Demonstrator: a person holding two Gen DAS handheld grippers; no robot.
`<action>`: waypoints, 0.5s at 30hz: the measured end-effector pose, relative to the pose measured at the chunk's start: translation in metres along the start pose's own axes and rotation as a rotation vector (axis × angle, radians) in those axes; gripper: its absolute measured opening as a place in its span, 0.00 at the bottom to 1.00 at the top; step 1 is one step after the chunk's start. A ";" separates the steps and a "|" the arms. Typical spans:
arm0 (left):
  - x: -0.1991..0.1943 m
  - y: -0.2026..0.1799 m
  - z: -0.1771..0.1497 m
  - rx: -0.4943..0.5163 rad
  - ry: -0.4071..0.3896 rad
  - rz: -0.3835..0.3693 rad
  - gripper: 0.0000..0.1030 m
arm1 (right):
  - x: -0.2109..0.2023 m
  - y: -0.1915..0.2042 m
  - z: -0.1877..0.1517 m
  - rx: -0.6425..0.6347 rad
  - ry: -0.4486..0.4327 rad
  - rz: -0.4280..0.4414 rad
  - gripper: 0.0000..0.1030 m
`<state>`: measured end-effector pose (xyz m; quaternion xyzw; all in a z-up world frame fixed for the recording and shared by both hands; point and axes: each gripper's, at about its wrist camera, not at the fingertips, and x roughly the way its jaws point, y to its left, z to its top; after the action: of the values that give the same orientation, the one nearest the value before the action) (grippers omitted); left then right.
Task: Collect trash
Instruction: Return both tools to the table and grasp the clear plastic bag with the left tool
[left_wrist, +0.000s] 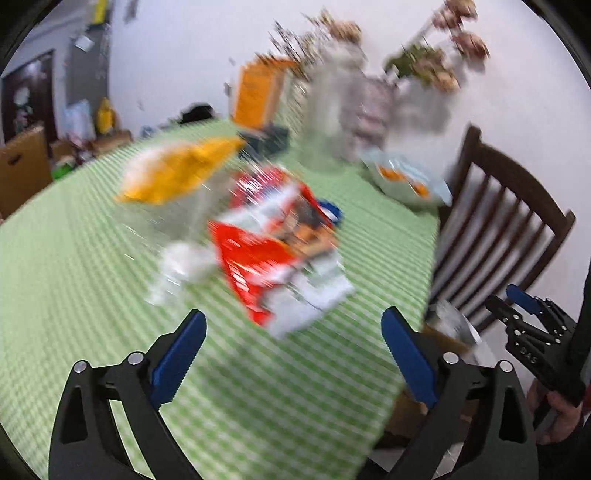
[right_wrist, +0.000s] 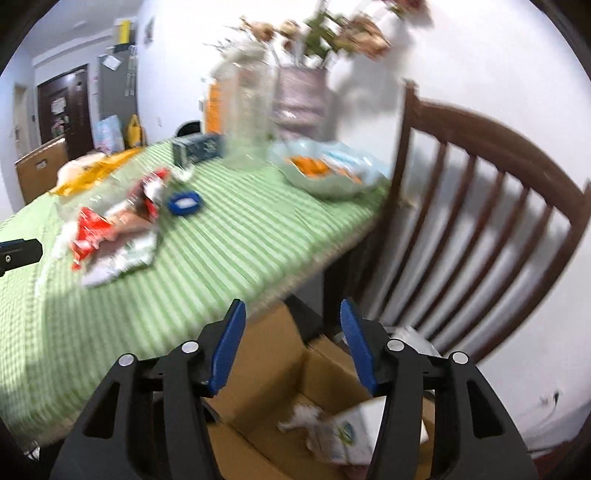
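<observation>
With both my left gripper (left_wrist: 293, 347) and right gripper (right_wrist: 291, 341) spread wide and empty, I risk the red wrapper (left_wrist: 266, 254) sliding when pinched; frames blurred.

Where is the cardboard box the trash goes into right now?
The cardboard box sits on the floor below the table edge, beside the wooden chair, directly under the open right tool in the right wrist view; some white trash already lies inside.

From my remote station, the only lettering I can read is "DAS", printed white on the black body of the right gripper (left_wrist: 517, 308) in the left wrist view; motion blur leaves the snack wrappers (left_wrist: 273, 243) illegible.
</observation>
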<state>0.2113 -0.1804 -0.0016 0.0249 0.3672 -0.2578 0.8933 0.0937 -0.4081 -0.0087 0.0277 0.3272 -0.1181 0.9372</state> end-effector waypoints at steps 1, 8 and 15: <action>-0.005 0.008 0.003 -0.005 -0.029 0.014 0.91 | -0.001 0.010 0.007 -0.011 -0.019 0.017 0.53; -0.031 0.051 0.007 -0.017 -0.221 0.134 0.91 | -0.005 0.074 0.035 -0.111 -0.116 0.108 0.62; -0.009 0.084 -0.005 -0.076 -0.147 0.147 0.91 | 0.004 0.121 0.040 -0.155 -0.127 0.194 0.68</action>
<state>0.2429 -0.1021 -0.0117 -0.0012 0.3073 -0.1785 0.9347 0.1498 -0.2967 0.0176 -0.0209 0.2712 -0.0030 0.9623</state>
